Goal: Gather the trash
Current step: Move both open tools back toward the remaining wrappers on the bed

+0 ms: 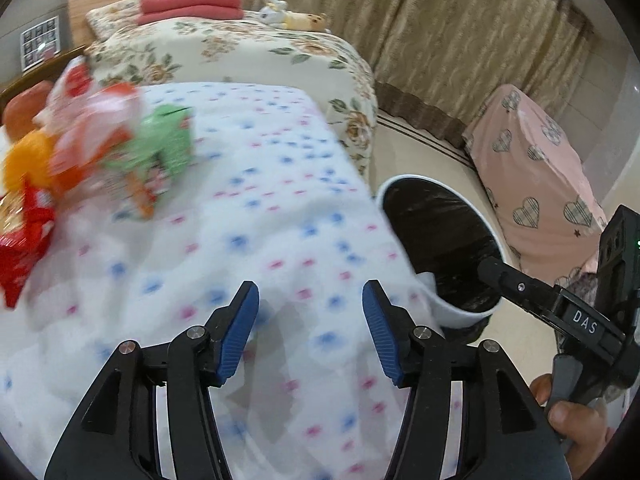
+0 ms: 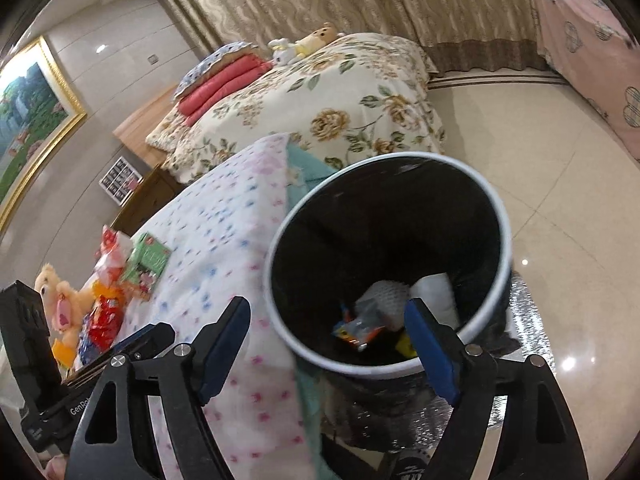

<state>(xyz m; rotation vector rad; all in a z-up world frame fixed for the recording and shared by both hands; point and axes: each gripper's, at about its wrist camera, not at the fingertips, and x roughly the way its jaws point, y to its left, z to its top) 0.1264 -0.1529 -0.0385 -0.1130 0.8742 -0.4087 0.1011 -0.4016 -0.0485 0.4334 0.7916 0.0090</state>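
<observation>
My left gripper [image 1: 311,286] hangs open over the white dotted blanket [image 1: 260,220] with nothing between its blue pads. A blurred pile of trash lies at the blanket's left: a green packet [image 1: 160,144], orange-and-white wrappers [image 1: 100,132] and a red wrapper [image 1: 20,248]. The white-rimmed bin [image 2: 505,220], lined in black, stands on the floor against the blanket's edge. My right gripper [image 2: 328,304] is open above the bin's mouth, holding nothing. Inside the bin lie a colourful wrapper [image 2: 360,326] and white crumpled paper [image 2: 434,292]. The same green packet [image 2: 150,258] and red wrapper [image 2: 105,325] also show in the right wrist view.
A floral bed [image 1: 260,52] with folded red blankets [image 1: 192,4] stands behind. A pink heart-patterned cover [image 1: 532,168] drapes furniture on the right. A yellow plush toy [image 2: 60,300] lies by the trash. Shiny tile floor [image 2: 540,152] spreads past the bin; curtains line the wall.
</observation>
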